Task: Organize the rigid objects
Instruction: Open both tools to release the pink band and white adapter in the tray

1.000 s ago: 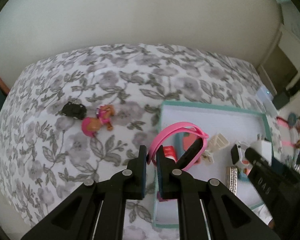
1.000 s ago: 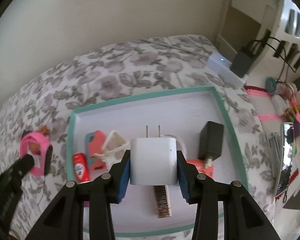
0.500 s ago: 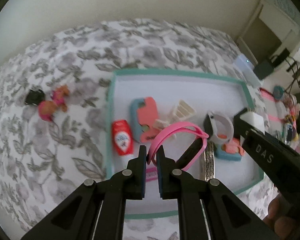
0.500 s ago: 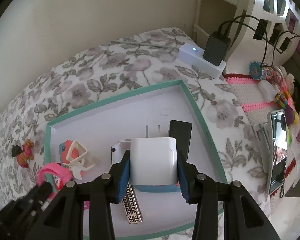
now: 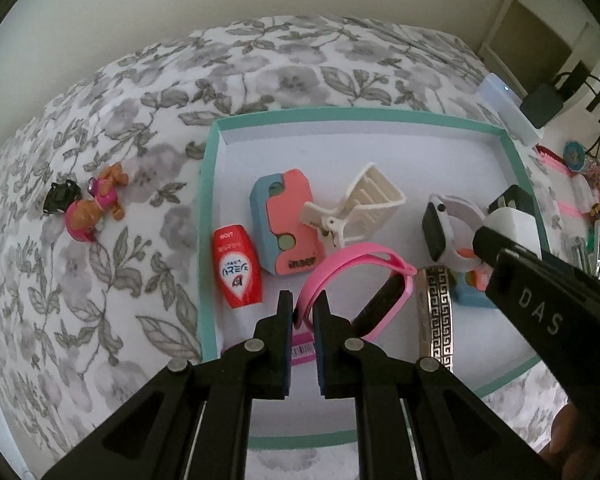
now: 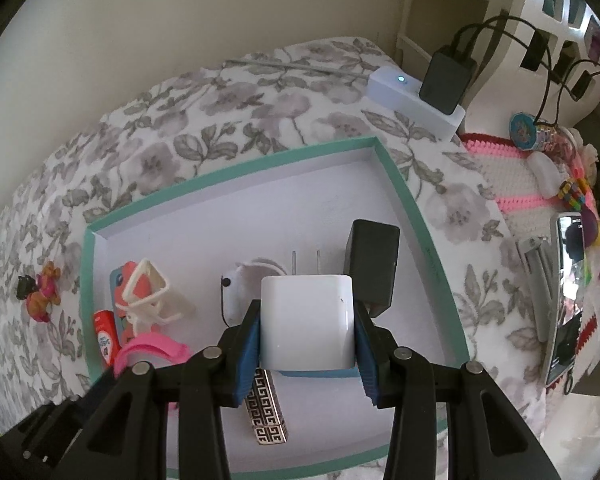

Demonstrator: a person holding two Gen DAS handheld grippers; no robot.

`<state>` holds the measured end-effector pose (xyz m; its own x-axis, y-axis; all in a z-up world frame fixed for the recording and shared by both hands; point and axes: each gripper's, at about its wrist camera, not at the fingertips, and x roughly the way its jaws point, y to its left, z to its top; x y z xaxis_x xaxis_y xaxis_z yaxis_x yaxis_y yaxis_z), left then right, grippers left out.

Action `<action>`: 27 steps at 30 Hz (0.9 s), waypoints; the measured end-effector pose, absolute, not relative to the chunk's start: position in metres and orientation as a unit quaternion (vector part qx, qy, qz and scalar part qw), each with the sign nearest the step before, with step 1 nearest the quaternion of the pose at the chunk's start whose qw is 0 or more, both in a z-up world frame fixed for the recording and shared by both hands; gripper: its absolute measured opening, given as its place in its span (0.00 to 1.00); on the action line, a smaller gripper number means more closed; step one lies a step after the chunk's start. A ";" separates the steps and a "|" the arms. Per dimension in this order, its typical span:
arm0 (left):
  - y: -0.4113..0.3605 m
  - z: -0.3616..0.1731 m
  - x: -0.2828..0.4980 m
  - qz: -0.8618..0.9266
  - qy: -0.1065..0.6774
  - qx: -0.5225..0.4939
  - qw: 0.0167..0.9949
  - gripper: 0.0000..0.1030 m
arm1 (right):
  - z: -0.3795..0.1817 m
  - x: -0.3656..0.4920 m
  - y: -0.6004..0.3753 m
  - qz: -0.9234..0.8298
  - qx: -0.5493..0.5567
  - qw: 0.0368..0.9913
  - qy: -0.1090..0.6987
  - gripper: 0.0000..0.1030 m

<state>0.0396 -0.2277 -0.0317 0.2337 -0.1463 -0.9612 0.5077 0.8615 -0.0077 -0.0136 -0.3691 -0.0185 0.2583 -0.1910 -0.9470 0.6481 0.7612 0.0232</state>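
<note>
While both grippers are pointed steeply down over the shallow teal-rimmed white cardboard tray (image 5: 208,216), a thing is carried in each. The left gripper (image 5: 303,312) has its fingers pinched almost together on the strap of a pink silicone wristband with a black face (image 5: 360,280), which is held above the near left part of the tray. The right gripper (image 6: 306,320) has its blue-padded fingers (image 6: 250,332) clamped on the two sides of a white square wall charger (image 6: 306,316), prongs pointing away, held above the near right part of the tray.

Inside the tray are seen a red squat bottle with a white label (image 5: 237,266) by the left wall, a coral and blue plastic case (image 5: 286,222) just beside it, a cream plastic claw clip (image 5: 356,208) touching that case, a white band watch with a black face (image 5: 446,232), a silver bar with a black key pattern (image 5: 436,316), and a black power adapter (image 6: 374,264) near the right wall.

Outside the tray, on the grey floral bedspread (image 5: 100,300), a small brown and pink toy dog (image 5: 94,204) lies touching a small black object (image 5: 60,198). A white power strip (image 6: 412,96) with a black plug rests at the far right corner of the bed.
</note>
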 end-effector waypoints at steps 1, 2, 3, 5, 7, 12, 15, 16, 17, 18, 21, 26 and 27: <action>-0.227 -0.033 0.041 -0.209 0.582 0.157 0.770 0.10 | -0.020 -0.014 -0.369 -0.273 0.211 0.765 0.544 0.44; -0.227 -0.035 0.041 -0.205 0.583 0.160 0.770 0.10 | -0.020 -0.014 -0.369 -0.274 0.210 0.764 0.545 0.44; -0.227 -0.037 0.042 -0.203 0.584 0.162 0.769 0.11 | -0.020 -0.014 -0.369 -0.273 0.210 0.764 0.545 0.44; -0.227 -0.041 0.044 -0.201 0.589 0.162 0.766 0.12 | -0.020 -0.014 -0.369 -0.273 0.210 0.765 0.544 0.44; -0.227 -0.044 0.044 -0.199 0.593 0.161 0.763 0.13 | -0.020 -0.014 -0.369 -0.273 0.210 0.765 0.545 0.44; -0.226 -0.043 0.045 -0.199 0.596 0.153 0.763 0.13 | -0.020 -0.013 -0.370 -0.274 0.210 0.764 0.545 0.44; -0.225 -0.040 0.045 -0.202 0.593 0.151 0.765 0.15 | -0.019 -0.012 -0.370 -0.276 0.208 0.763 0.545 0.44; -0.225 -0.038 0.044 -0.203 0.592 0.151 0.765 0.16 | -0.018 -0.012 -0.369 -0.277 0.207 0.764 0.545 0.44; -0.226 -0.037 0.045 -0.204 0.591 0.149 0.766 0.18 | -0.017 -0.012 -0.369 -0.278 0.205 0.765 0.544 0.44; -0.226 -0.035 0.045 -0.206 0.590 0.147 0.767 0.23 | -0.016 -0.012 -0.369 -0.278 0.203 0.765 0.544 0.45; -0.225 -0.028 0.046 -0.210 0.585 0.140 0.771 0.37 | -0.010 -0.012 -0.367 -0.281 0.195 0.769 0.541 0.50; -0.220 -0.014 0.047 -0.211 0.576 0.123 0.780 0.40 | -0.001 -0.011 -0.363 -0.281 0.191 0.777 0.530 0.53; -0.220 -0.011 0.046 -0.211 0.573 0.120 0.783 0.41 | 0.002 -0.011 -0.362 -0.282 0.188 0.779 0.528 0.53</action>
<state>0.0464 -0.2197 -0.0112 0.2552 -0.1922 -0.9476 0.4677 0.8823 -0.0530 -0.0108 -0.3620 0.0018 0.2838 -0.2404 -0.9283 0.6372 0.7707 -0.0048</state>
